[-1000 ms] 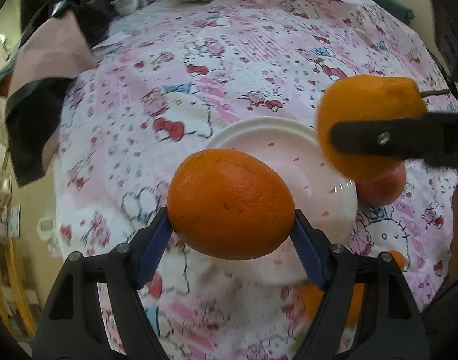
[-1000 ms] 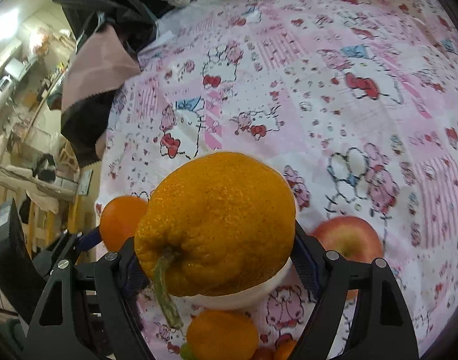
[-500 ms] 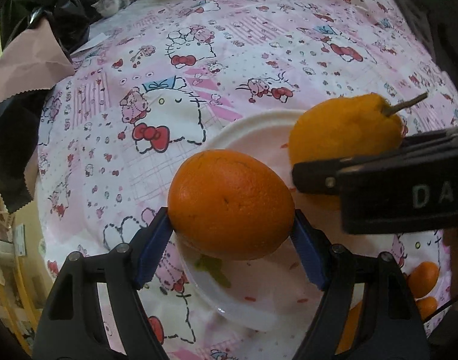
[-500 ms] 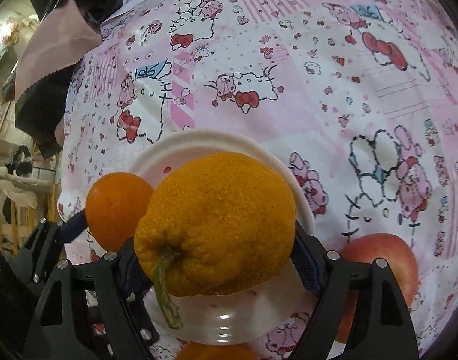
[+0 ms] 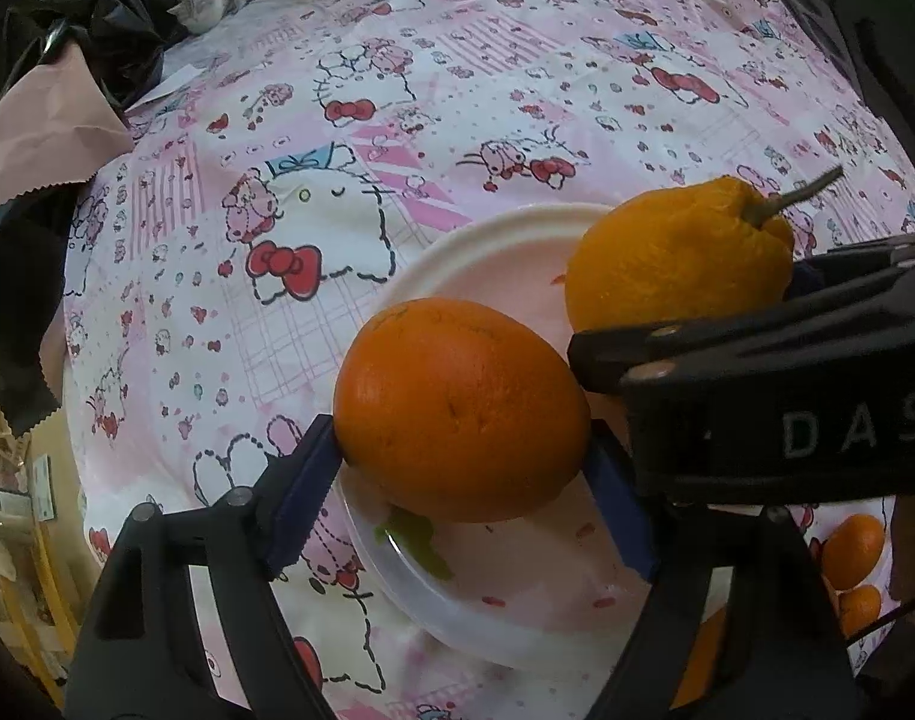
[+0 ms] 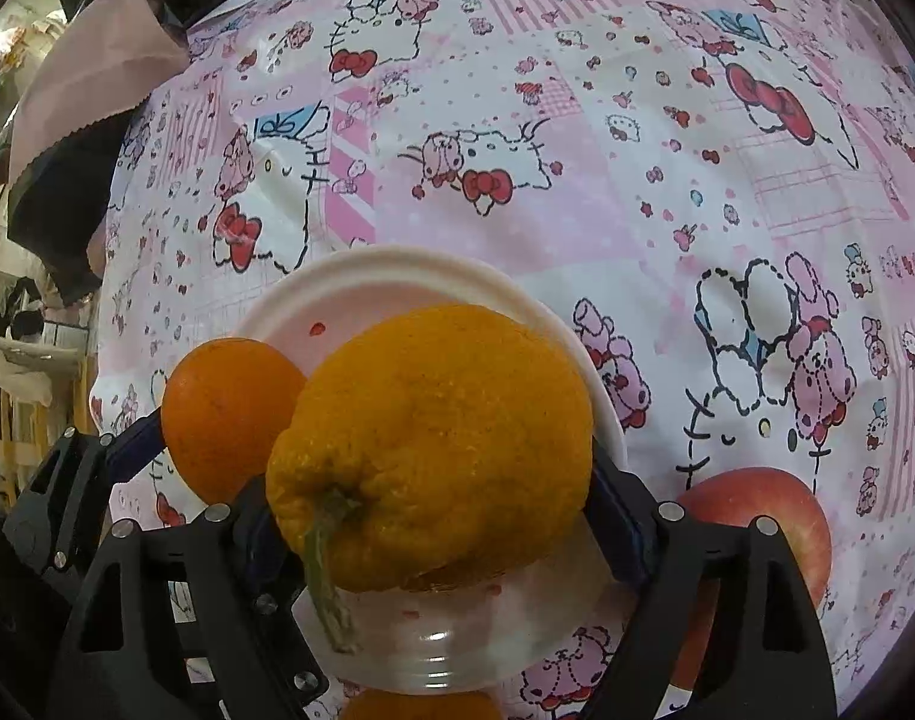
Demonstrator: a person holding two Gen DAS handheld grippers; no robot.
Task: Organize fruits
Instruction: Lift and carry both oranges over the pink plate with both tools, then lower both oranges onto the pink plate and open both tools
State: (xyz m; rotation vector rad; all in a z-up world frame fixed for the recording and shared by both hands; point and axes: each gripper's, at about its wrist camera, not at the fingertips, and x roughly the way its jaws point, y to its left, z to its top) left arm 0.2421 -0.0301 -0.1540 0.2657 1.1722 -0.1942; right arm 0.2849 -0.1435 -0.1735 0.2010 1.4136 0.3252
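Observation:
My left gripper [image 5: 463,456] is shut on a smooth orange [image 5: 460,408] and holds it low over the near-left part of a white plate [image 5: 487,228]. My right gripper [image 6: 433,492] is shut on a bumpy stemmed citrus [image 6: 439,438] and holds it over the same plate [image 6: 397,264]. In the left wrist view the citrus [image 5: 679,258] sits to the right of the orange, close beside it. In the right wrist view the orange [image 6: 229,408] is at the left. I cannot tell whether either fruit touches the plate.
A red apple [image 6: 775,516] lies on the pink cartoon-print cloth [image 6: 637,120] right of the plate. Small tangerines [image 5: 853,552] lie at the near right. Dark and pink fabric [image 5: 43,138] hangs at the far left edge. A green scrap [image 5: 415,546] lies on the plate.
Both grippers have come down and closer over the plate with their fruits. The citrus now sits right beside the orange, and the plate fills more of both views.

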